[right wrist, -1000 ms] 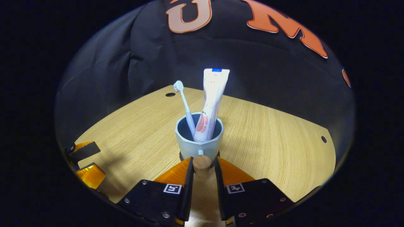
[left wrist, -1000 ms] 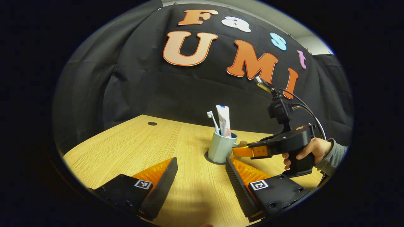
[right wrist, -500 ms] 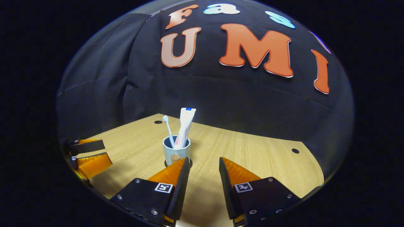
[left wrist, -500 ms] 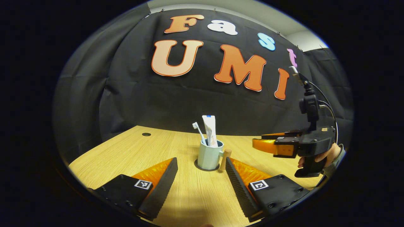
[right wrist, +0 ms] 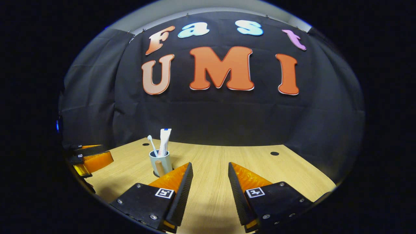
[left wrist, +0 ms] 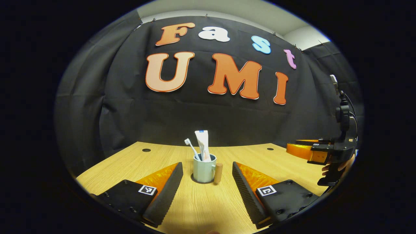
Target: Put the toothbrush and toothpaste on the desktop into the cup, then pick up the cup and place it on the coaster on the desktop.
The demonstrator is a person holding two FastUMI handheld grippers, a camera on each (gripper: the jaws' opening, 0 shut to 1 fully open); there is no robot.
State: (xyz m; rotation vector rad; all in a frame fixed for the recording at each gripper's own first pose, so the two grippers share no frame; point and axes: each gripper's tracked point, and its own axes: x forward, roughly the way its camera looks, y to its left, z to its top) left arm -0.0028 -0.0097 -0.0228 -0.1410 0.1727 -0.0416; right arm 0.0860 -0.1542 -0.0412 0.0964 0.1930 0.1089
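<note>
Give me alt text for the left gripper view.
A cup holding a toothbrush and toothpaste stands on a dark coaster on the wooden desk, beyond the open left gripper. At right, a hand holds the right gripper.

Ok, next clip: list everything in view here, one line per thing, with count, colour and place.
cup: one, pale blue-grey with a wooden handle, upright on the coaster, mid-desk
coaster: one, dark, under the cup, only its edge showing
toothbrush: one, white, standing in the cup, head up
toothpaste: one, white tube, standing in the cup beside the toothbrush
desk: one, light wood, with small dark round holes near the back edge
left gripper: one, jaws open, short of the cup, holding nothing
right gripper: one, jaws open, held clear of the cup
hand: one, gripping the right gripper's handle at the right of the left gripper view
</note>
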